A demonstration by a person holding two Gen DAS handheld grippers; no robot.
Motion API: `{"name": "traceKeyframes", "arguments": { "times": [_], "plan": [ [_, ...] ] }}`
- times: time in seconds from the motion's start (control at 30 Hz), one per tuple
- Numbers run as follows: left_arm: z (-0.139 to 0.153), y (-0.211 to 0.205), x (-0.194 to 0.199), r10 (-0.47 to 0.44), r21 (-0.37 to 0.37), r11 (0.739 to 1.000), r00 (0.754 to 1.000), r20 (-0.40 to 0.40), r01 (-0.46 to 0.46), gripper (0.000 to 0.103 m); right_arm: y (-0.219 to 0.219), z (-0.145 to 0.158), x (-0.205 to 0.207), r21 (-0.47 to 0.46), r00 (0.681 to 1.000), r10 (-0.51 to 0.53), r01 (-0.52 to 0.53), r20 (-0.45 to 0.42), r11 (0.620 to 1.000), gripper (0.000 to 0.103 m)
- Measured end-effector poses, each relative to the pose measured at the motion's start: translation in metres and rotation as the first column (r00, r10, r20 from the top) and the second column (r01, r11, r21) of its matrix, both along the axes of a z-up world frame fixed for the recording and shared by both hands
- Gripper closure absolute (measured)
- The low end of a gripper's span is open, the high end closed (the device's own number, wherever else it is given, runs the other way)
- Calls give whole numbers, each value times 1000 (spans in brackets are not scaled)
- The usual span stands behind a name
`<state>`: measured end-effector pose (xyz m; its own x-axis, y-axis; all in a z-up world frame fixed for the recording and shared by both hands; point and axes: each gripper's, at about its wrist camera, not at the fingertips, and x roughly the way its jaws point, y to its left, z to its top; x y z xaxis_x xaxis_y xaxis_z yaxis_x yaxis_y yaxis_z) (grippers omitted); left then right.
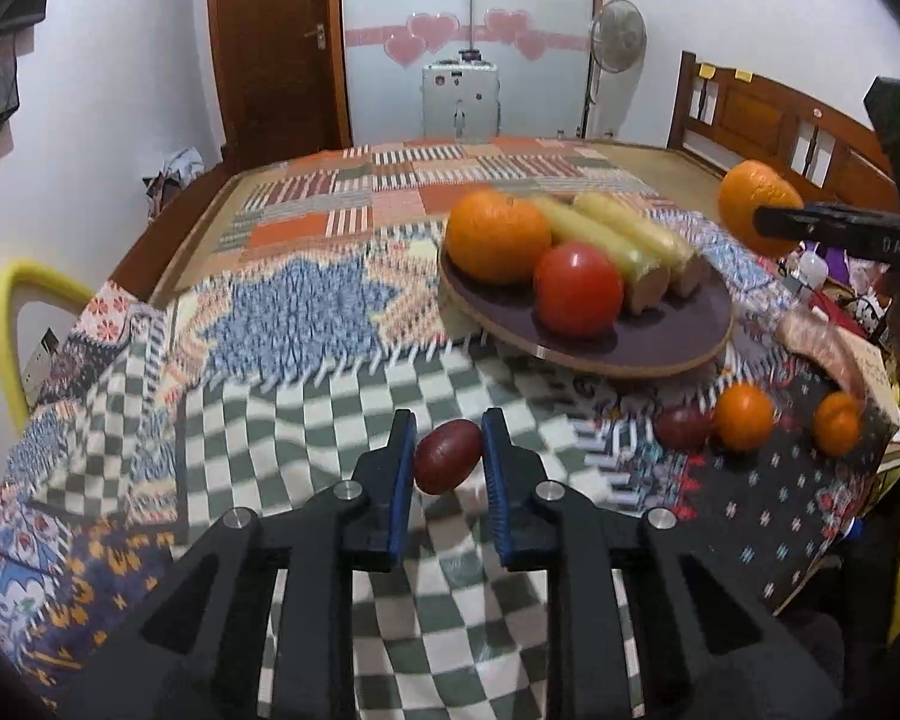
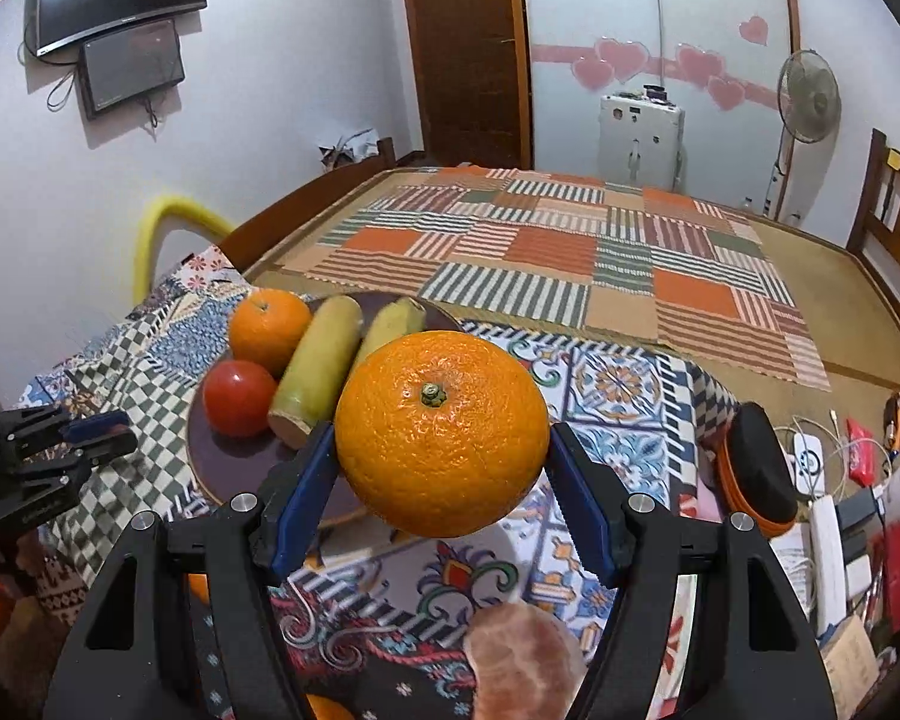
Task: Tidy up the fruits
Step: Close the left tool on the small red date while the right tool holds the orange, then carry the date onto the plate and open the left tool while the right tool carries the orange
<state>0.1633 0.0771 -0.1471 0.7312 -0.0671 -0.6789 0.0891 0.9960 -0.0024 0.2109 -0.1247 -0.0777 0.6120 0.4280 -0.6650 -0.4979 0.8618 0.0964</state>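
The left gripper [image 1: 448, 450] is clamping a dark red, egg-shaped fruit [image 1: 447, 456] between its blue pads, low over the green-and-white checked part of the tablecloth [image 1: 306, 420], nearer the camera than the plate [image 1: 636, 348]. The fruit's long axis is lying tilted, its upper end leaning toward the right pad.

To the right of that fruit, on the dark patterned cloth in front of the plate, another dark red fruit [image 1: 683, 427] is sitting just beside a small orange [image 1: 744, 425], with a second small orange [image 1: 836, 432] farther right.

The right gripper [image 2: 442, 450] is gripping a large orange [image 2: 442, 433] by its sides, stem facing the camera, held up off the cloth near the plate's right edge.

The plate is carrying a red tomato [image 1: 578, 289] at the front, an orange [image 1: 497, 235] behind it, and two yellow-green bananas [image 1: 621, 240] lying side by side, cut ends toward the camera, long axes running away toward the bed.
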Motion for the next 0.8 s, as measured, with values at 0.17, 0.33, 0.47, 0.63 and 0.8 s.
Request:
{"name": "traceKeyframes", "arguments": {
  "times": [0.17, 0.33, 0.47, 0.63, 0.8],
  "plan": [
    [17, -5, 12, -7, 4, 1000, 999, 43, 7, 81, 13, 7, 4, 8, 1000, 16, -17, 17, 1000, 36],
    [24, -9, 27, -12, -10, 1000, 998, 57, 13, 81, 28, 15, 12, 17, 998, 41, -41, 38, 999, 36],
    [25, -10, 41, -8, -10, 1000, 998, 56, 8, 81, 40, 16, 20, -8, 997, 54, -54, 48, 999, 36],
    [25, -13, 56, -5, -7, 1000, 998, 60, 5, 81, 49, 13, 31, -27, 997, 63, -62, 42, 998, 36],
    [20, -16, 70, -6, -14, 1000, 999, 48, 7, 81, 56, 5, 41, -42, 998, 68, -67, 18, 997, 36]
  ]
}}
